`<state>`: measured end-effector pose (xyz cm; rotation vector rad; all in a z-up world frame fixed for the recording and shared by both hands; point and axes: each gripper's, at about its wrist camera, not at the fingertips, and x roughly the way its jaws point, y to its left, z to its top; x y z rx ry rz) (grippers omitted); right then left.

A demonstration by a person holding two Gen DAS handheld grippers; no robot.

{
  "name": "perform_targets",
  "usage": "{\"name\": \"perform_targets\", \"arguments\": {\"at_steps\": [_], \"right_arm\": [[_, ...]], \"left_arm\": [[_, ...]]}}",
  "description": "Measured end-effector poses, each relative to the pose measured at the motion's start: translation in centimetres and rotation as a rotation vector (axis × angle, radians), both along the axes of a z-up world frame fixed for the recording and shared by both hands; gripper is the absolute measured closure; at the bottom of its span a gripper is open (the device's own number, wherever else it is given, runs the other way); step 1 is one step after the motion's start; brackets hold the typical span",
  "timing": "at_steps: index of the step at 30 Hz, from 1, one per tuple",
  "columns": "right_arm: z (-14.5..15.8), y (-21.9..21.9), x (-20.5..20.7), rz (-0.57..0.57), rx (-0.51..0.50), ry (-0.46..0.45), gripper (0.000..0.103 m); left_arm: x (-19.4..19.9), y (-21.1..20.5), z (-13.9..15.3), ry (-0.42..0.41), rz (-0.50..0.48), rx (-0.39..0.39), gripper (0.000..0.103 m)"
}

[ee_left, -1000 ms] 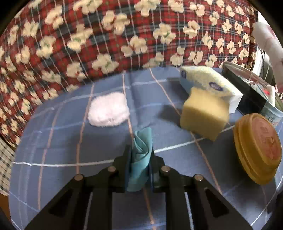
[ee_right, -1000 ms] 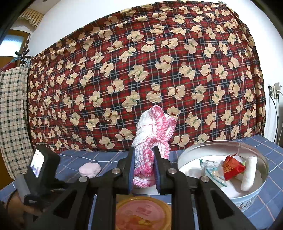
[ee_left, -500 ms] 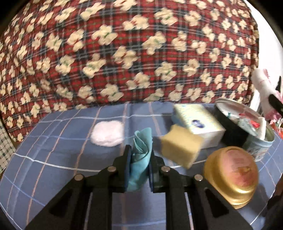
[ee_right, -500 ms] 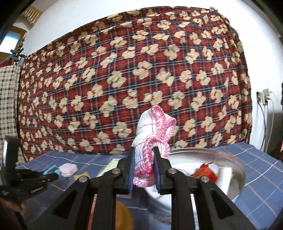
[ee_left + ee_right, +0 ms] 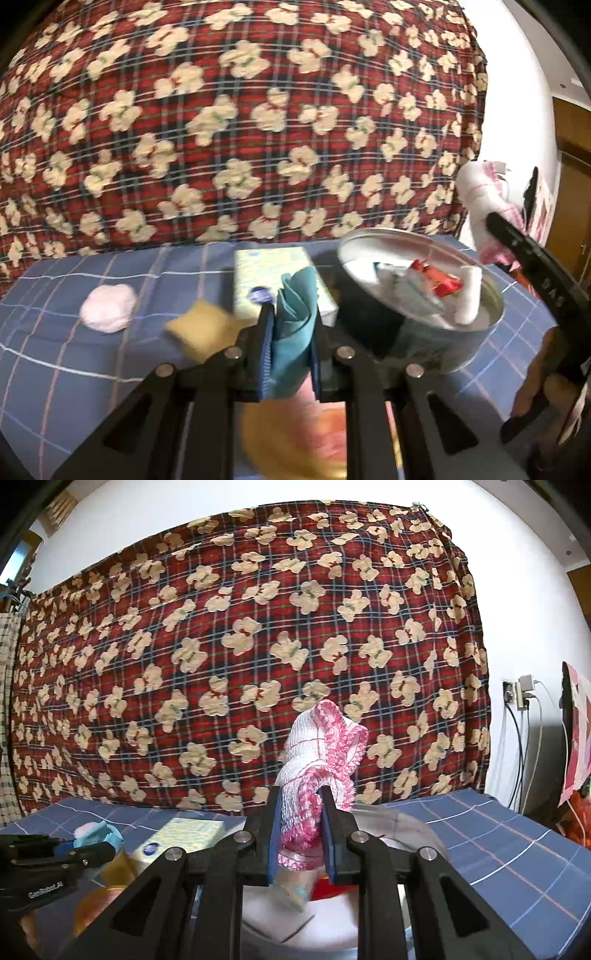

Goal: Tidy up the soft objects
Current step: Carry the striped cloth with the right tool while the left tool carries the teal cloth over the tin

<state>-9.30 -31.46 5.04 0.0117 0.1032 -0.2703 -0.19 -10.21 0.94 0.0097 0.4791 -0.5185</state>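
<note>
My left gripper [image 5: 291,321] is shut on a folded teal cloth [image 5: 295,314], held above the table just left of a round metal tin [image 5: 454,343]. The tin holds a red wrapper, a white roll and clear packets. My right gripper [image 5: 301,812] is shut on a rolled pink-and-white cloth [image 5: 319,746], held above the tin [image 5: 406,821]. The right gripper and its cloth [image 5: 484,199] also show at the right of the left wrist view. A yellow sponge [image 5: 205,326] and a pink fluffy pad [image 5: 109,308] lie on the blue checked tablecloth [image 5: 74,369].
A pale tissue pack [image 5: 273,273] lies behind the teal cloth, next to the tin. An amber round lid [image 5: 295,439] sits under my left gripper. A red plaid bear-print cloth [image 5: 258,627] hangs behind the table. Wall socket and cables [image 5: 517,701] are at the right.
My left gripper has moved right with the teal cloth, toward the tin. My right gripper has moved over the tin with the pink-and-white cloth.
</note>
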Motion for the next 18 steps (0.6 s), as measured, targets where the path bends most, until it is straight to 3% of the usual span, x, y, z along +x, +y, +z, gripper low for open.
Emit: {"name": "perform_targets", "arguments": {"at_steps": [18], "right_arm": [[0.2, -6.3, 0.4, -0.106, -0.008, 0.015, 0.082]], "left_arm": [[-0.8, -9.0, 1.7, 0.002, -0.121, -0.025, 0.088]]}}
